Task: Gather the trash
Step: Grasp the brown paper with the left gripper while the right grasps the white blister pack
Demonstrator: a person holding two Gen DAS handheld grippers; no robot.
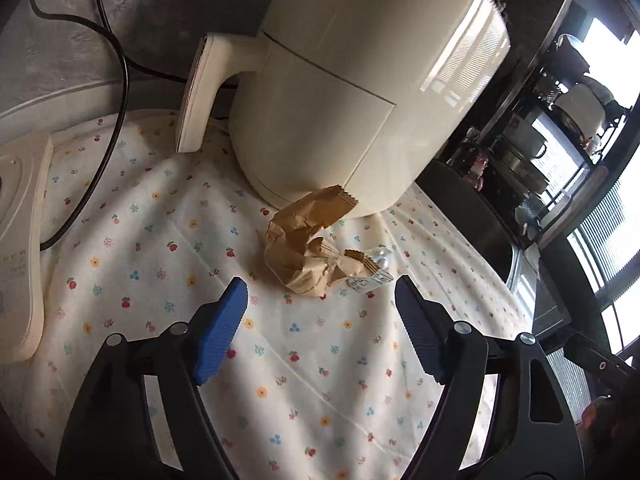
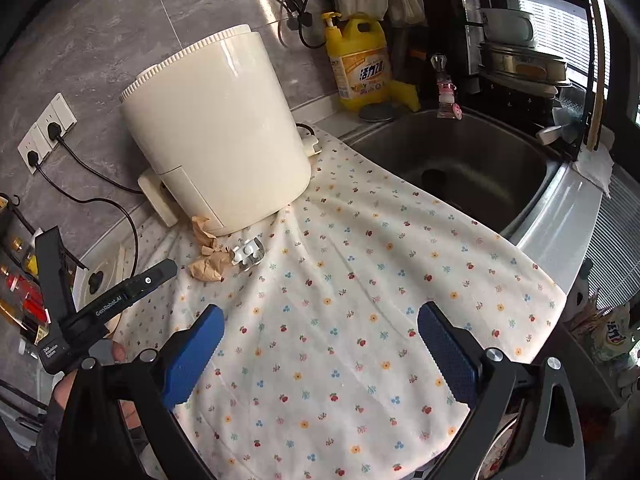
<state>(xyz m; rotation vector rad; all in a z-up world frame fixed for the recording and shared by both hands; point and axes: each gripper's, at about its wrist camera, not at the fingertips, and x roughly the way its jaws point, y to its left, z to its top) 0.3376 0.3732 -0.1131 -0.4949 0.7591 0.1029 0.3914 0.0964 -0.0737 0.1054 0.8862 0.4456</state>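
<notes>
A crumpled brown paper wrapper (image 1: 304, 248) lies on the flowered cloth (image 1: 160, 240) at the foot of a cream air fryer (image 1: 352, 92). A small silver pill blister (image 1: 378, 266) lies right beside it. My left gripper (image 1: 320, 304) is open and empty, just short of the wrapper, its blue pads (image 1: 220, 332) on either side. In the right wrist view the wrapper (image 2: 208, 256) and blister (image 2: 250, 254) lie far ahead to the left. My right gripper (image 2: 320, 344) is open and empty above the cloth (image 2: 360, 280). The left gripper's body (image 2: 120, 296) shows at the left.
A steel sink (image 2: 472, 160) is at the right, with a yellow detergent bottle (image 2: 358, 64) behind it and a dish rack (image 2: 520, 40) beyond. Black cords (image 1: 116, 112) run to wall sockets (image 2: 48, 128). A cream flat object (image 1: 20, 240) lies at the left.
</notes>
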